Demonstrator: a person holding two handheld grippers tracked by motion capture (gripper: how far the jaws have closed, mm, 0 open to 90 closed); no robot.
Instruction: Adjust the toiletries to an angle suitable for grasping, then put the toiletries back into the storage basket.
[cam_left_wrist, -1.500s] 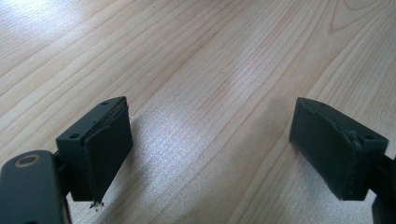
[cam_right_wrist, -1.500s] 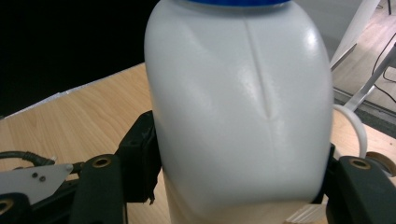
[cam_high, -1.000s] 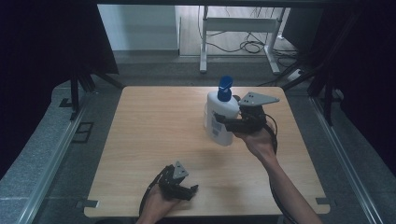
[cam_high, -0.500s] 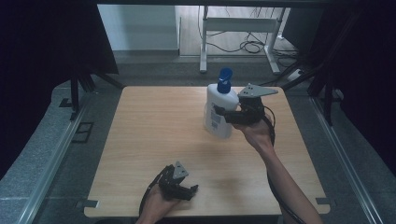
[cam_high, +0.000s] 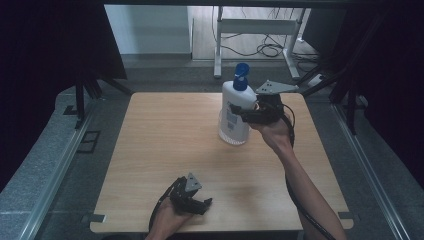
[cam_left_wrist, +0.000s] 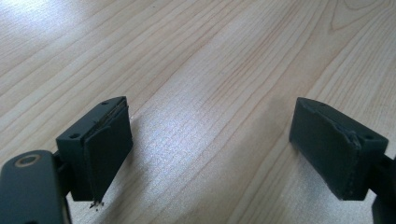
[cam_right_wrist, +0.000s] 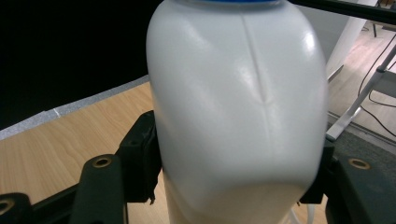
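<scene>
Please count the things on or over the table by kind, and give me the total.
White bottle with blue cap: 1, held by the right gripper.
Handheld grippers: 2, the right one and the left gripper, which is open near the table's front edge.
Total: 3.

My right claw (cam_right_wrist: 233, 172) clamps a white bottle (cam_right_wrist: 238, 107), one jaw pressed against each of its sides. Its blue cap edge (cam_right_wrist: 229, 2) sits above; the wooden tabletop (cam_right_wrist: 70, 135) lies beyond.
</scene>
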